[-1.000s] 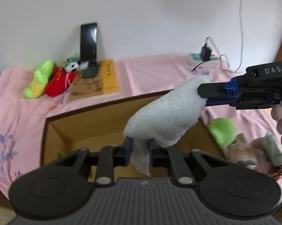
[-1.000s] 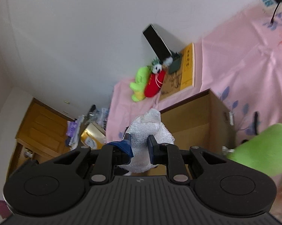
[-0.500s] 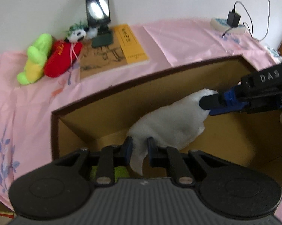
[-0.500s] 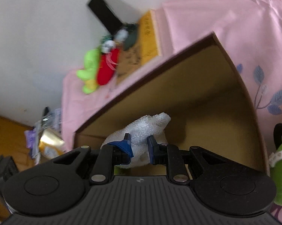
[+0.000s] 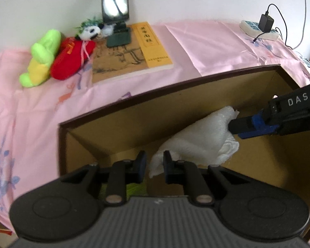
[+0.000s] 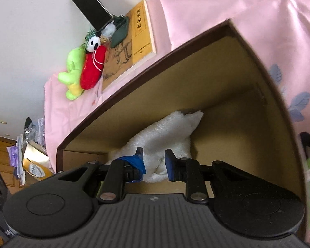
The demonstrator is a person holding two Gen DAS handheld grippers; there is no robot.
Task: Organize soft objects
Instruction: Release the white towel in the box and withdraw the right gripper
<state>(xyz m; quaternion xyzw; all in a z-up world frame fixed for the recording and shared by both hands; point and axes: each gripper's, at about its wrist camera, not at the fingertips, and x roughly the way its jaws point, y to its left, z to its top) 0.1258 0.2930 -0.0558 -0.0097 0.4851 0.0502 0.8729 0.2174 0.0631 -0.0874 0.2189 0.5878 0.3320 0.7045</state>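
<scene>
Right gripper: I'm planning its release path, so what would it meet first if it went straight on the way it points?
Probably the white towel, which lies between and just beyond the right gripper fingers. Behind it comes the cardboard box inner wall, though depth is hard to judge here.

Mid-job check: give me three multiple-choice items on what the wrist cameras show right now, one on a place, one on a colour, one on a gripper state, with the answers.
1. Where is the white towel?
A. on the book
B. inside the cardboard box
C. on the pink cloth

2. What colour is the plush lying between the green plush and the book?
A. red
B. blue
C. black

3. How do the right gripper jaws stand?
A. clamped flat on the towel
B. parted, towel lying between them
C. gripping the box rim

Answers:
1 B, the towel lies below the box rim against its inner wall.
2 A, its body is bright red.
3 B, a gap shows beside each finger in the right wrist view.
</scene>
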